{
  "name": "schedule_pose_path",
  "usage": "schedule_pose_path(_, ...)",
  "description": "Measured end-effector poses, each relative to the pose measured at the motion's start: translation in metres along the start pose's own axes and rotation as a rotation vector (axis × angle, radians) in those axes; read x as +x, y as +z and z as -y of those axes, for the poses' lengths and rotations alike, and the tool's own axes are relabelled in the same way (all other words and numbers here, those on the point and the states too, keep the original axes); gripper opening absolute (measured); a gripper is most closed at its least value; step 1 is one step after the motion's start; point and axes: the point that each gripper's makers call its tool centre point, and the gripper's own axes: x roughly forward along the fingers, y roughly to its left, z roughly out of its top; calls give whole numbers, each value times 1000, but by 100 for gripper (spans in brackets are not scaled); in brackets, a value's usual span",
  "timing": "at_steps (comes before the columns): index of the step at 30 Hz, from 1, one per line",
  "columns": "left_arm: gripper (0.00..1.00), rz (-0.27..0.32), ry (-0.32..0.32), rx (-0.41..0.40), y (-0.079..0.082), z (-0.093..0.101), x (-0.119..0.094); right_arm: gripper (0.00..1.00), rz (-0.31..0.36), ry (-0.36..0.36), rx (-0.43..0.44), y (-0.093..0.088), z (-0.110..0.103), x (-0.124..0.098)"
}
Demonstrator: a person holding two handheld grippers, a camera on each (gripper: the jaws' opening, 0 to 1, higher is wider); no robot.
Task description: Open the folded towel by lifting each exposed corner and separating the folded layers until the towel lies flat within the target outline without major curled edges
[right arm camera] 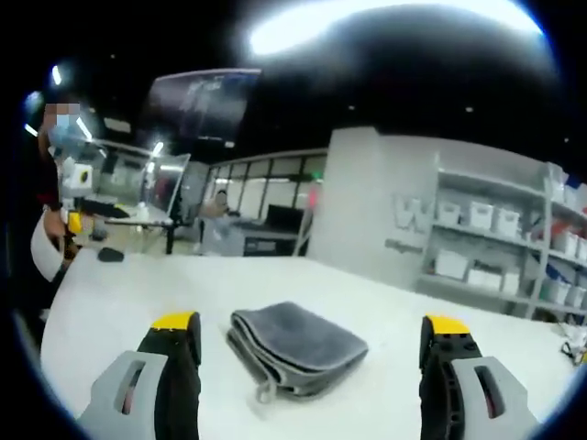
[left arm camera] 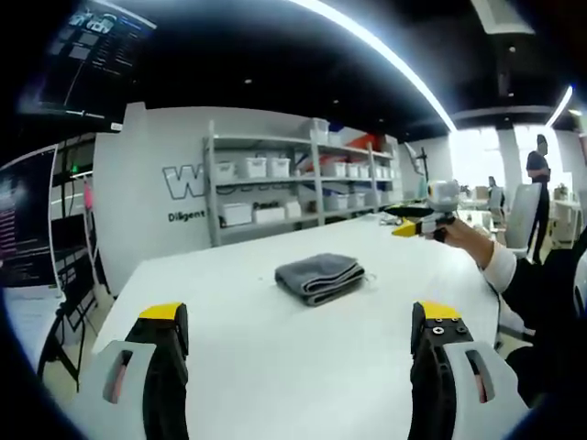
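A grey towel (left arm camera: 319, 277) lies folded into a small thick rectangle in the middle of the white table (left arm camera: 229, 367). My left gripper (left arm camera: 300, 312) is open, its yellow-tipped jaws wide apart, a short way back from the towel and above the table. My right gripper (left arm camera: 417, 225) comes in from the right, held by a hand in a dark sleeve, level with the towel's far side. In the right gripper view the towel (right arm camera: 298, 348) shows its stacked folded edges and a small loop at the near corner. There my right gripper (right arm camera: 310, 323) stands open, close in front of the towel and touching nothing.
Grey shelving (left arm camera: 303, 183) with white bins stands against the wall behind the table. A small dark object (right arm camera: 110, 254) lies near the table's far left edge. Monitors and desks stand further back, and a person (left arm camera: 539, 183) stands far off to the right.
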Motion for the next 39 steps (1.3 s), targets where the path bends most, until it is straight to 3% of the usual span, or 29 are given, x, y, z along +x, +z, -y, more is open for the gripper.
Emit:
schedule_pose_path(14,99,-5,2,-6,-2,-4,-2,99,-41,12,-13,-13,1,22)
schedule_pose_path(28,100,-1,-3,-8,-1,-3,-3,97,71,-36,-2,-16,11,29)
schedule_pose_path(39,100,0,1,-10,-1,-5,-4,98,57,-26,53,-37,13,38)
